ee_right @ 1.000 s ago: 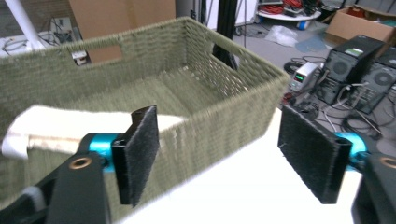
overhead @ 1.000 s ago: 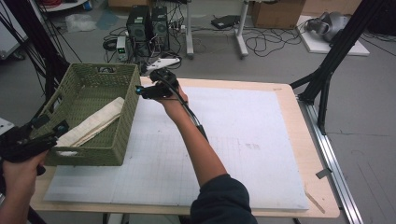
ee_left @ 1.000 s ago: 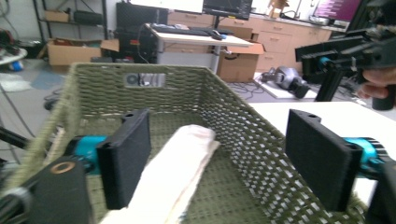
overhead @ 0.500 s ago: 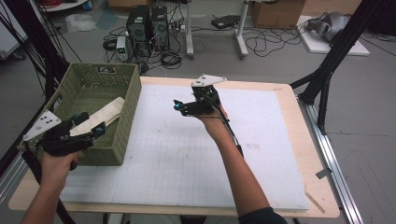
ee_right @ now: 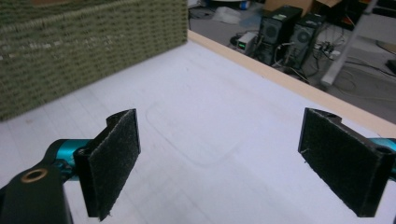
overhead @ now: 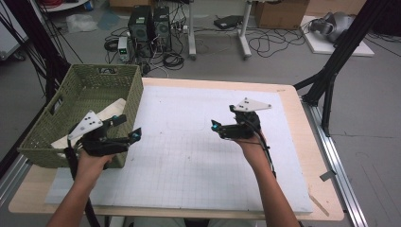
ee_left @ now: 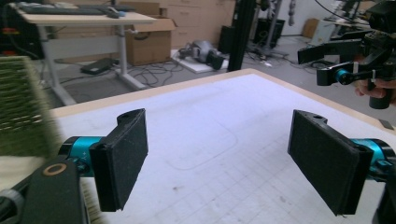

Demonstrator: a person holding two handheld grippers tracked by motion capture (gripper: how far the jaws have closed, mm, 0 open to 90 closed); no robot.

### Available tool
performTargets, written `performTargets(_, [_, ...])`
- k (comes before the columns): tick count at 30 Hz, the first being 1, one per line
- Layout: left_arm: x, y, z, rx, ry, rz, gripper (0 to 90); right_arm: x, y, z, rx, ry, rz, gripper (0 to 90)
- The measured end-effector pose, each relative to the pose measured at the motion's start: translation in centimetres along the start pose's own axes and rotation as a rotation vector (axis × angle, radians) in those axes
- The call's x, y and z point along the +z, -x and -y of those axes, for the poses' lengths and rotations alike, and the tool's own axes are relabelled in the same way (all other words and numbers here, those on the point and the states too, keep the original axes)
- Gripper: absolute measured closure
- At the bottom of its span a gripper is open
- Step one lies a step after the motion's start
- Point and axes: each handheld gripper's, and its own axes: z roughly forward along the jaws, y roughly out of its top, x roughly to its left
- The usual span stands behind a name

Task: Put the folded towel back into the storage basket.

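A green woven basket (overhead: 85, 94) stood upright at the far left of the worktop (overhead: 302, 142), its near left corner overhanging the edge. A folded cream cloth (overhead: 111, 111) lay inside, tilted against the right wall. The basket had handle slots in its walls.

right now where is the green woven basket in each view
High view: the green woven basket stands at the left of the table, a cream cloth inside it.
Left gripper view: a blurred piece of its wall at the left edge, beside the left jaw.
Right gripper view: its wall runs along the top left.
Shared landmark: the white gridded mat it stands on, also at and.
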Motion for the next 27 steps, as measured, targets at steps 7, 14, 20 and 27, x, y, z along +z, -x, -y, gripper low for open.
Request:
performTargets(7, [1.7, 3.2, -0.8, 0.036, 0.01, 0.068, 20.3, -4.2, 0.9, 3.7, 0.039, 0.009, 0.039, 11.8])
performTargets(14, [4.1, 4.9, -0.2, 0.046, -0.021, 0.102, 20.3, -7.0, 1.6, 7.1, 0.082, -0.012, 0.082, 11.7])
performTargets(20, [6.2, 6.1, 1.5, 0.049, -0.054, 0.115, 20.6, -8.9, 2.2, 9.0, 0.091, -0.011, 0.12, 11.7])
performTargets(27, [7.1, 6.7, 3.5, 0.062, -0.075, 0.133, 21.4, -10.2, 2.3, 10.6, 0.086, -0.002, 0.17, 11.7])
